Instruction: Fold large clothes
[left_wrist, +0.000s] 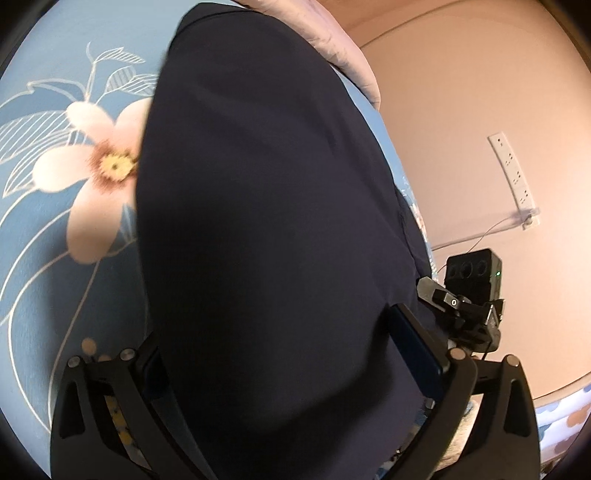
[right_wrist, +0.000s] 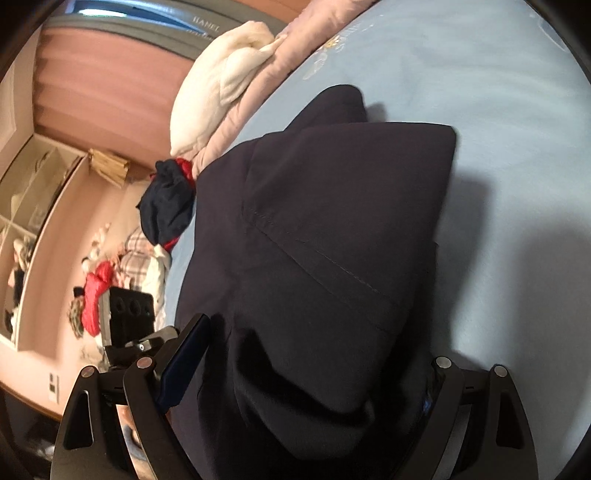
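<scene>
Dark garment (right_wrist: 332, 236) on the blue sheet (right_wrist: 517, 147), both grippers spread wide over it.

The left gripper (left_wrist: 295, 354) tilts down with its jaws released, smooth navy cloth bulging between the fingers (left_wrist: 417, 347) without being pinched. The right gripper (right_wrist: 314, 369) also angles down, jaws apart, bunched fabric lying between them; whether the pads press it I cannot tell. The garment is matte, stitched along one seam, folded to a blunt corner, near the pink quilt (right_wrist: 236, 122) at the sheet's edge.
</scene>
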